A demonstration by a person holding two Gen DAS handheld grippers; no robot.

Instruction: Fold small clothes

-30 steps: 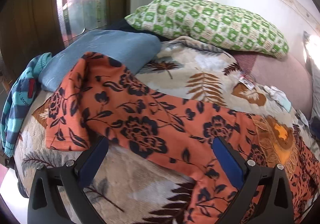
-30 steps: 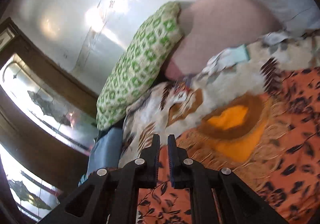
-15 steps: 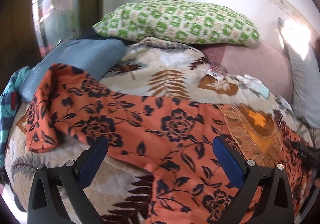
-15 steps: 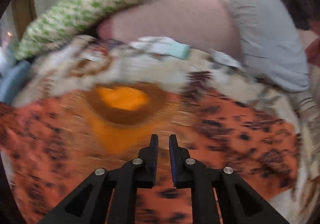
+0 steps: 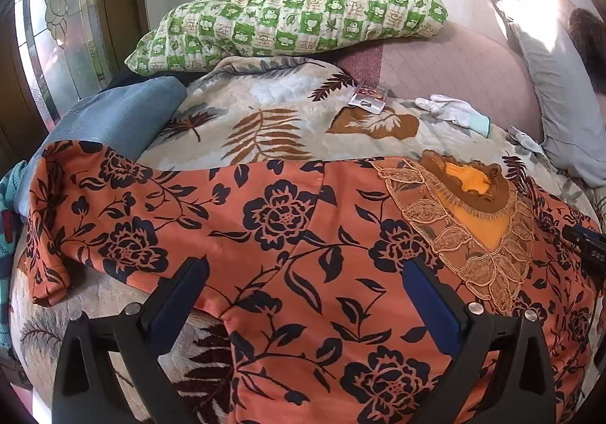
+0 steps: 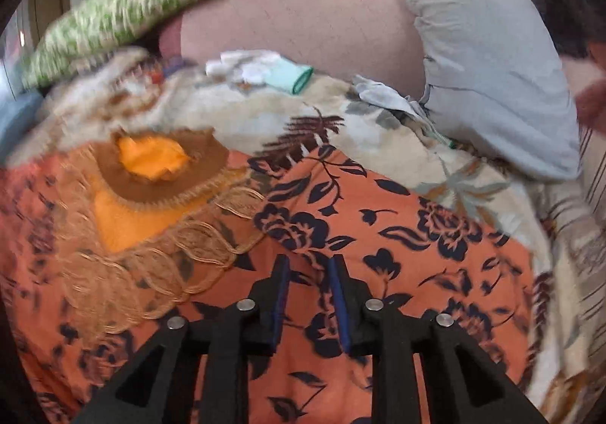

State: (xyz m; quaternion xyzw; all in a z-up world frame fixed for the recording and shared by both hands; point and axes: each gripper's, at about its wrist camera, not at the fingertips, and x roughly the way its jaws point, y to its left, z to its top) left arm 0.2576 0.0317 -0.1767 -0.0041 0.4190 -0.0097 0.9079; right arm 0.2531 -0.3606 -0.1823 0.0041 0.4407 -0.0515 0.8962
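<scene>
An orange garment (image 5: 288,234) with a dark floral print and a lace-trimmed yellow neckline (image 5: 473,204) lies spread flat across the bed, one sleeve reaching to the left. My left gripper (image 5: 305,268) stands wide open just above its chest area, nothing between the blue pads. In the right wrist view the same garment (image 6: 378,234) fills the lower half, neckline (image 6: 151,162) at left. My right gripper (image 6: 308,265) hovers over the cloth, its jaws opening with a narrow gap and no fabric pinched. Its black tip (image 5: 585,240) shows at the left view's right edge.
The bed carries a leaf-print quilt (image 5: 265,121). A green checked pillow (image 5: 295,19) lies at the back, a folded blue cloth (image 5: 121,117) at left, a grey pillow (image 6: 488,56) at right. White gloves (image 5: 454,109) and a small packet (image 5: 369,98) lie behind the garment.
Both views slid along the garment toward its neckline side. The right gripper rolled upright from a tilted view and its jaws went from shut to slightly parted.
</scene>
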